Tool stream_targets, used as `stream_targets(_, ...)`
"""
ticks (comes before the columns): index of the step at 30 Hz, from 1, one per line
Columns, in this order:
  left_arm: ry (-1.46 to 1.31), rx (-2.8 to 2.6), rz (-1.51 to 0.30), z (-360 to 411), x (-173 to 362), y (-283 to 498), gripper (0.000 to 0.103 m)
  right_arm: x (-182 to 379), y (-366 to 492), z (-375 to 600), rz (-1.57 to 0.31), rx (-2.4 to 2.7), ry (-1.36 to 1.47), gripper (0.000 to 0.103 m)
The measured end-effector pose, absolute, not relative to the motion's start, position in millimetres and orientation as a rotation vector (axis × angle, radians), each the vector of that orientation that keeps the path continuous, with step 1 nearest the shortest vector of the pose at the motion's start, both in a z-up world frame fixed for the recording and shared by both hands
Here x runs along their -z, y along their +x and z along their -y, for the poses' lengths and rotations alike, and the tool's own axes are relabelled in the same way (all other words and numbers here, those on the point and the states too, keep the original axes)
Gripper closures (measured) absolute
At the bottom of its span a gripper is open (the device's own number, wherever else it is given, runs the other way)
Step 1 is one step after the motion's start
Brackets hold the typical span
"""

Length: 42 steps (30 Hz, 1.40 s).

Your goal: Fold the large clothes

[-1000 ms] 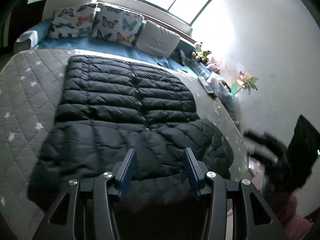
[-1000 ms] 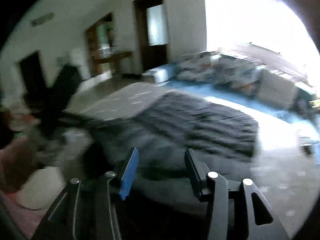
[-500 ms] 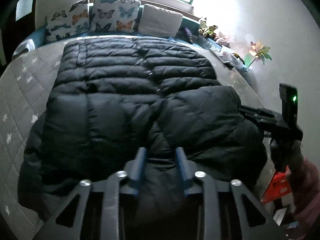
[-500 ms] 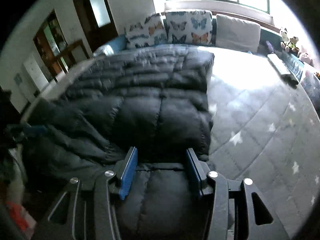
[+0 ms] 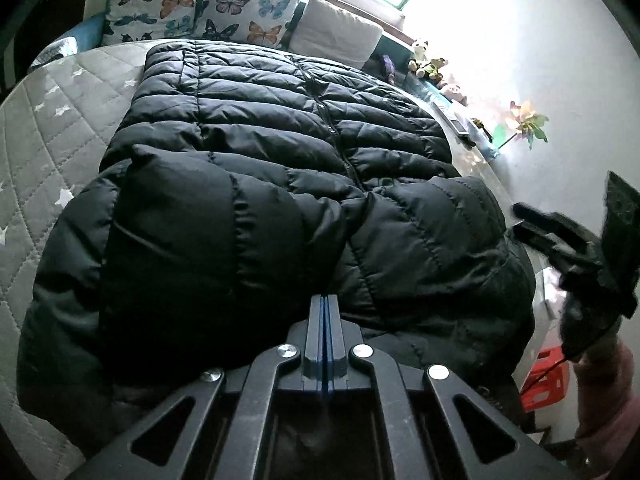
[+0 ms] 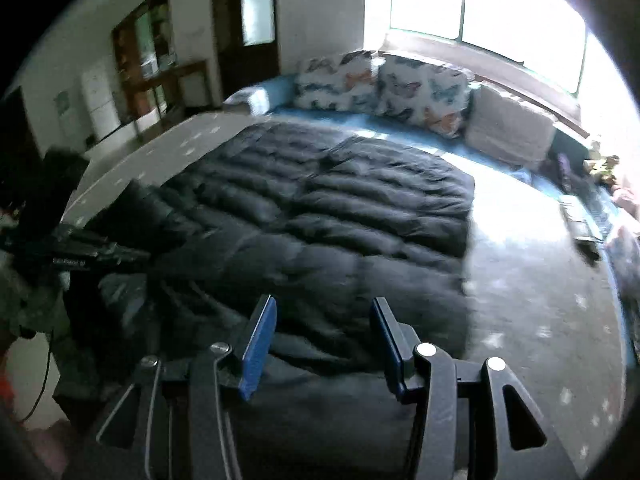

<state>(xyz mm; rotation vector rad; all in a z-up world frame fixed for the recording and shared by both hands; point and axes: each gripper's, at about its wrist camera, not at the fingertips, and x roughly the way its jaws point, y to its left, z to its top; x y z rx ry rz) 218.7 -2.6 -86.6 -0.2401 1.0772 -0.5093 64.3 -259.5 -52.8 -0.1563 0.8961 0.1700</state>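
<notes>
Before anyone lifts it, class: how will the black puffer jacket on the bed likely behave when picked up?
The black puffer jacket looks puffy and quilted, so probably floppy and light for its bulk. Its sheen suggests slippery fabric, and a lifted edge would likely sag and slide.

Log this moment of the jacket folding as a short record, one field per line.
garment: black puffer jacket, spread on the quilted mattress
fold state: both sleeves laid across its near part
left gripper: jaws shut, low at the near edge; grip on fabric unclear
right gripper: jaws open, over the near edge
backdrop: butterfly pillows under a window
</notes>
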Motion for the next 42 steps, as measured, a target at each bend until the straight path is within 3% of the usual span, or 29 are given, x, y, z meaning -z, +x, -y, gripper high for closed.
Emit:
stream_targets(5,-0.197,0.497,-1.064,6,82,211,0.098,109,80,262,-0.983,-0.143,-0.14,0.049)
stream_targets(17,-0.149,0.469,-1.037,12,77,204,0.099,95,74,252,-0.982,-0.106,-0.192,0.047)
stream_targets(25,-0.123,0.482,-0.977,8,37,186,0.099,51,45,236,-0.889,-0.177,-0.148,0.047)
stream_targets(30,-0.052,0.45,-0.915,-1,22,169,0.098,59,39,227,-0.905,-0.209,-0.139,0.047)
stream_targets(42,-0.129,0.456,-0.995,-24,71,165,0.098,105,31,217,-0.941,-0.187,-0.137,0.044)
